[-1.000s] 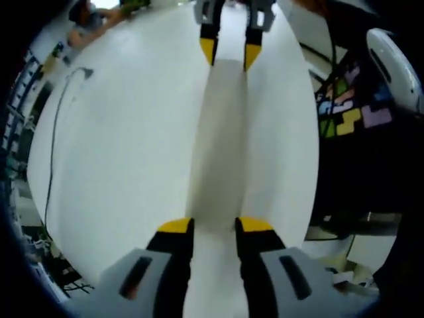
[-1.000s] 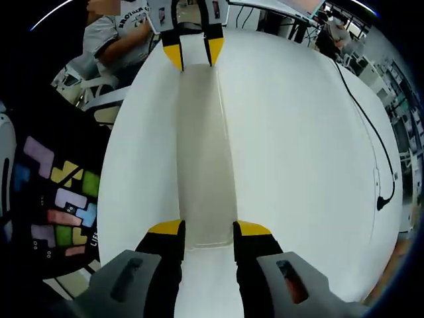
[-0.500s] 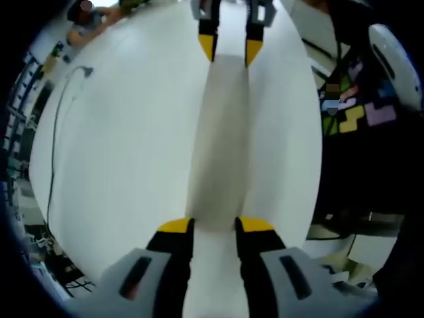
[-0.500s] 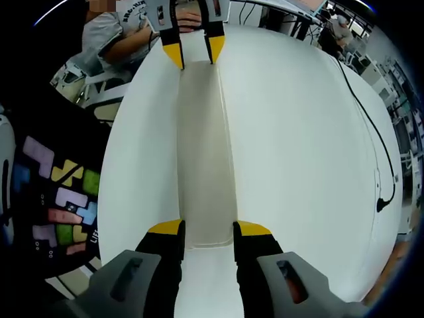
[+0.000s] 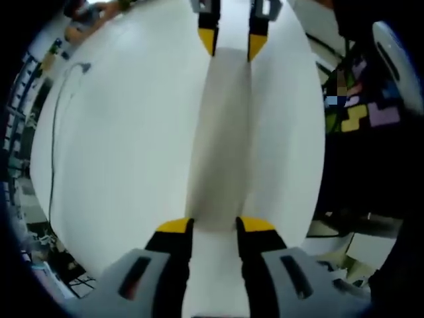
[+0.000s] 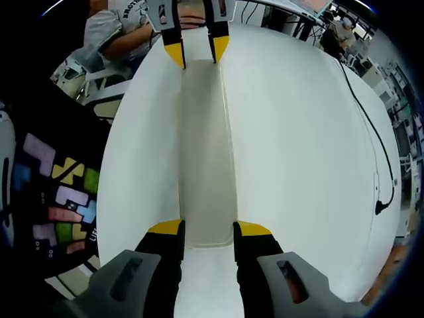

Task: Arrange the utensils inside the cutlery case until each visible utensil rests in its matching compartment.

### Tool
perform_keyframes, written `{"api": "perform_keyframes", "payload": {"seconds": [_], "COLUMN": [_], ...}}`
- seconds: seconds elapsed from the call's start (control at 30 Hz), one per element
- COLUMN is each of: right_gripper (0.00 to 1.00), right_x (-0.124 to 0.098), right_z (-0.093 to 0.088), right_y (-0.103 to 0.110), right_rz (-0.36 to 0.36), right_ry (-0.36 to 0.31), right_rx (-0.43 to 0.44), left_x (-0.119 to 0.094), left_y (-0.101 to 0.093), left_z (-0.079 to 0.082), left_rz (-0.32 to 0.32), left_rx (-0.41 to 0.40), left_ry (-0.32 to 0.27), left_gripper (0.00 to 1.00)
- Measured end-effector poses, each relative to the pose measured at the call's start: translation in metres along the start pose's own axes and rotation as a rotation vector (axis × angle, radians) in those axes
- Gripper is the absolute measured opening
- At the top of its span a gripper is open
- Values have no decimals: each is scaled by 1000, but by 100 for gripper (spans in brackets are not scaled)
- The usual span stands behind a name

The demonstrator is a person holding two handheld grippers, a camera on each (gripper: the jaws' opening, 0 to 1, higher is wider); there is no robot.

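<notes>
The long, narrow white plastic cutlery case (image 5: 222, 132) lies on the white desk (image 5: 119, 132) and runs from bottom centre to top centre in both views. In the left gripper view, the left gripper (image 5: 214, 226) grips the near end of the case between its 2 yellow-tipped jaws, and the right gripper (image 5: 232, 43) holds the far end at the top. In the right gripper view, the right gripper (image 6: 207, 230) clamps the near end. A black cable (image 6: 371, 139) lies on the desk at the right.
</notes>
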State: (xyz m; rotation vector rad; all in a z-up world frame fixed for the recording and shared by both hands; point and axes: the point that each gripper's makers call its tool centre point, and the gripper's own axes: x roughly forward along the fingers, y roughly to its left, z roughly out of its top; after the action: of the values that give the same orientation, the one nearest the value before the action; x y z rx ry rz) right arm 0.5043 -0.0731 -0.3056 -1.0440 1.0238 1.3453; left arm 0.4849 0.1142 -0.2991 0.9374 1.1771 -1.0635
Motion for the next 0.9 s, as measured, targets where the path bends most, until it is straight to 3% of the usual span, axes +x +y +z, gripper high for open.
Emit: {"api": "perform_keyframes", "payload": {"seconds": [0.33,0.4,0.43,0.47,0.5,0.53,0.57,0.7,0.9], "right_gripper": [30,29,29,29,29,29,29,30,30], "right_x": [-2,-5,-4,-4,-4,-4,-4,-4,-4], "right_z": [3,0,0,-1,0,0,0,1,2], "right_y": [-4,-4,-4,-3,-3,-4,-4,-4,-4], "right_rz": [22,21,17,11,10,15,19,26,22], "right_ry": [14,21,15,15,14,15,17,31,8], "right_rx": [-7,-5,-9,-17,-21,-16,-16,-25,-21], "left_x": [0,-1,-7,-4,-6,3,4,3,4], "left_y": [3,7,7,0,-2,-6,-5,-2,0], "left_z": [-3,-3,-4,2,0,1,2,3,4], "left_rz": [-29,-26,16,17,18,3,-19,-17,-26], "left_rx": [-10,-13,50,147,130,33,4,11,19], "left_ry": [48,33,67,54,55,31,-7,-38,-17], "left_gripper": [28,29,28,25,24,24,24,24,24]}}
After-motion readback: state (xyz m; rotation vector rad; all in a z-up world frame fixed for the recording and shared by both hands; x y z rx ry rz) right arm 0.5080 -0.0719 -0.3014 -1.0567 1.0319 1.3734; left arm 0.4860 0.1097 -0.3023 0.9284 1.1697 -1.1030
